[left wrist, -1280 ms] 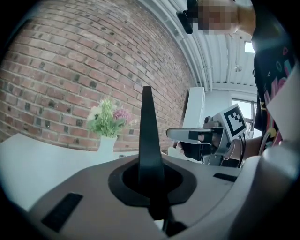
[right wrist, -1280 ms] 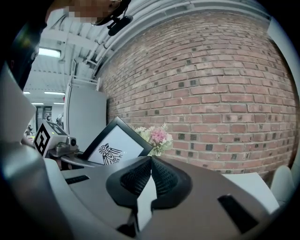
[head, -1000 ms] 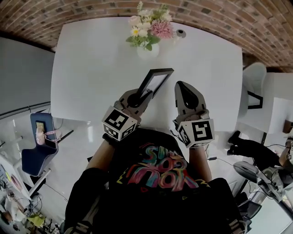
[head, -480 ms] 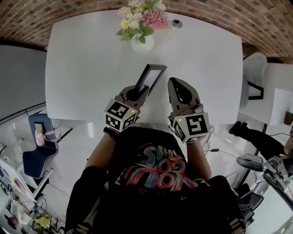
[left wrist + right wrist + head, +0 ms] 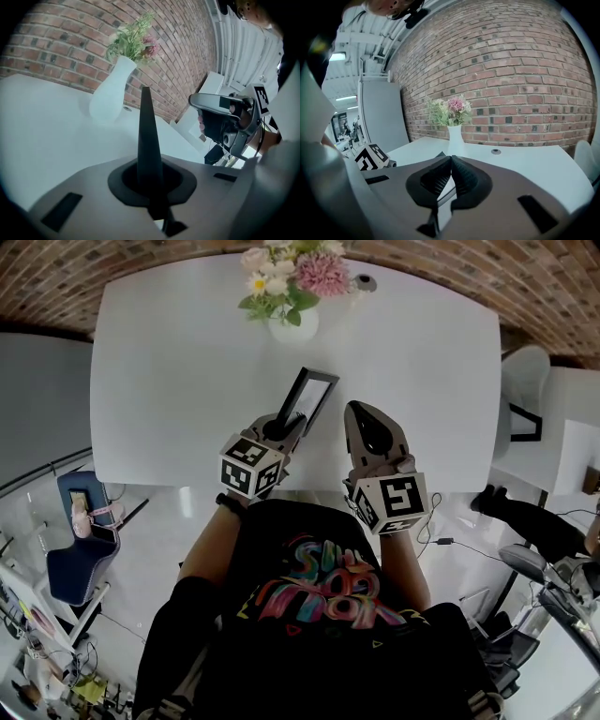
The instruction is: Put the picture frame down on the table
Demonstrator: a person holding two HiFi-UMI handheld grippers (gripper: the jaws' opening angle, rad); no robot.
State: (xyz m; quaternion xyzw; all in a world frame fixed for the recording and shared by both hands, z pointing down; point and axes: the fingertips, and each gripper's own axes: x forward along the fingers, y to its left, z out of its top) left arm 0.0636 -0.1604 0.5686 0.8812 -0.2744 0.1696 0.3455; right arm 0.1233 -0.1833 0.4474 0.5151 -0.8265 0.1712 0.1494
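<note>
Left gripper (image 5: 291, 420) has its jaws pinched on the picture frame (image 5: 311, 397), a black-edged one. The grip is at the frame's near bottom edge, i.e. its 6 o'clock end in the head view. The frame leans up and away from the jaws toward 1 o'clock, over the white table (image 5: 169, 362), near the table's front-middle. In the left gripper view the frame shows edge-on as a dark spike straight up btwn the pads. Can't tell if any corner touches the tabletop.

Right gripper (image 5: 359, 412) sits just beside the frame at its 3 o'clock, apart from it. Its jaws are pressed together w/ nothing btwn them, as the right gripper view shows, tips aimed toward 12 o'clock. Both marker cubes are at the table's near edge, left cube (image 5: 251, 466) and right cube (image 5: 394, 503).

A white vase (image 5: 292, 326) w/ pink and white flowers (image 5: 286, 273) stands at the far edge, approx 12 o'clock from the frame and well apart from it. A small round cap (image 5: 366, 282) lies on the table at the vase's 2 o'clock. A brick wall (image 5: 511, 70) runs behind the table.
</note>
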